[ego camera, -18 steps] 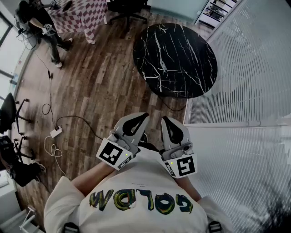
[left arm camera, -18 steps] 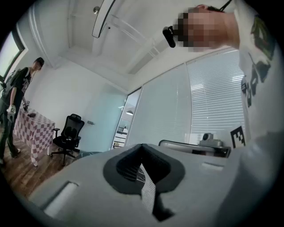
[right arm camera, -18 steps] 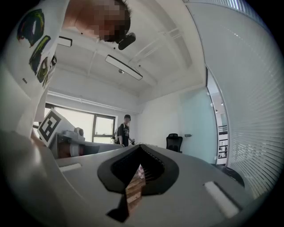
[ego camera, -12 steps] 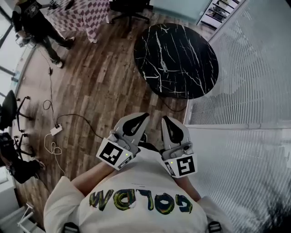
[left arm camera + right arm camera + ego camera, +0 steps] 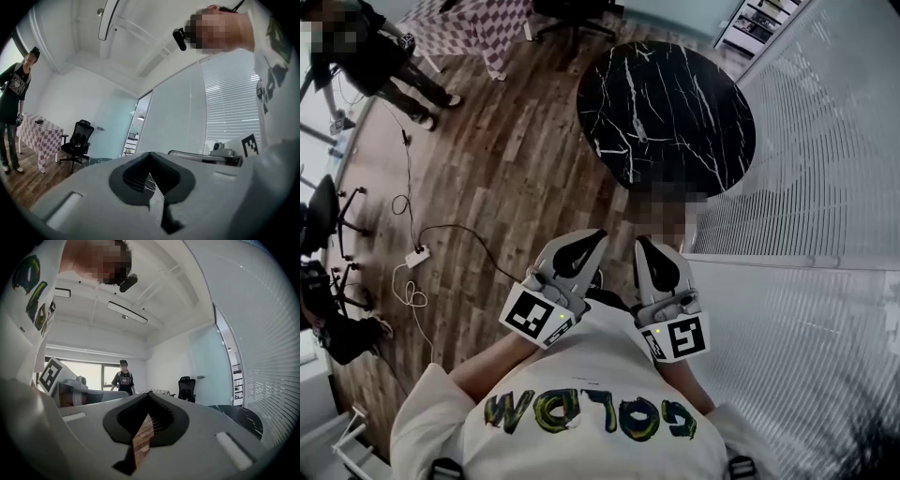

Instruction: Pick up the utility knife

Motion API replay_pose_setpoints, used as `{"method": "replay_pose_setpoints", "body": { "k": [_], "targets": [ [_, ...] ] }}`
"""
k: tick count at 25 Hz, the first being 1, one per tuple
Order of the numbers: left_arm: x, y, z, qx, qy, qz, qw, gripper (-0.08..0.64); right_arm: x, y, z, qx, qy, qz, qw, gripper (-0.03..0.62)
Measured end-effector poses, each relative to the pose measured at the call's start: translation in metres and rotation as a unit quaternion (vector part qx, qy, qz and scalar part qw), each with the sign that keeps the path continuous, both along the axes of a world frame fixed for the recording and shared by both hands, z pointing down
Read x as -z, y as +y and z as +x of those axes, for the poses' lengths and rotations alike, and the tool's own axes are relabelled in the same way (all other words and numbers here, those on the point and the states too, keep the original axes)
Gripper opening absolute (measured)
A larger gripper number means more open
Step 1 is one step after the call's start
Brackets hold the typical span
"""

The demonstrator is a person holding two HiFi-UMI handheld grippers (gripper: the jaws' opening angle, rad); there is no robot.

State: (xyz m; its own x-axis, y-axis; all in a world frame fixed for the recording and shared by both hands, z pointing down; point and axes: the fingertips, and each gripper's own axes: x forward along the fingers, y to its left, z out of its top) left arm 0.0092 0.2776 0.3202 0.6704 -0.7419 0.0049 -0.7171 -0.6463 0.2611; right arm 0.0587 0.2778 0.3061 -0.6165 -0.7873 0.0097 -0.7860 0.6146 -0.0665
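No utility knife can be made out for certain. A small pale object (image 5: 639, 132) lies on the round black marble table (image 5: 694, 84), too small to identify. My left gripper (image 5: 598, 235) and right gripper (image 5: 641, 243) are held side by side close to my chest, pointing level toward the table and well short of it. Both are shut with nothing between the jaws. In the left gripper view the left gripper (image 5: 150, 153) has its tips together, and the same holds for the right gripper (image 5: 150, 393) in the right gripper view.
A glass wall with blinds (image 5: 806, 187) runs along the right. On the wood floor at left lie a cable and power strip (image 5: 416, 256), with office chairs (image 5: 323, 211) beyond. A person (image 5: 375, 66) stands at top left beside a checkered table (image 5: 478, 28).
Both grippers stay where they were, still shut. The person at top left has stepped further left, and the head view has shifted slightly.
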Motion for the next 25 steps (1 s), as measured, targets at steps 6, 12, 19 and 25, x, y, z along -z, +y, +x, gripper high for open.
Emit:
{"method": "replay_pose_setpoints", "body": {
  "k": [6,12,19,25],
  "targets": [
    [-0.006,-0.002,0.000,0.000,-0.007,-0.006,1.0000,0.002,-0.008,-0.002,0.001,0.002,-0.004,-0.012,1.000,0.002],
    [-0.015,-0.023,-0.011,0.001,-0.003,-0.011,0.9999,0.003,-0.019,-0.022,-0.009,-0.001,0.000,-0.022,1.000,0.002],
    [-0.029,-0.080,-0.027,-0.005,0.001,-0.025,0.9997,0.002,-0.033,-0.074,-0.025,-0.001,0.019,-0.041,0.999,0.003],
    [-0.032,-0.147,-0.045,-0.009,0.002,-0.027,0.9996,0.003,-0.039,-0.144,-0.052,0.009,0.028,-0.041,0.999,0.002]
  ]
}}
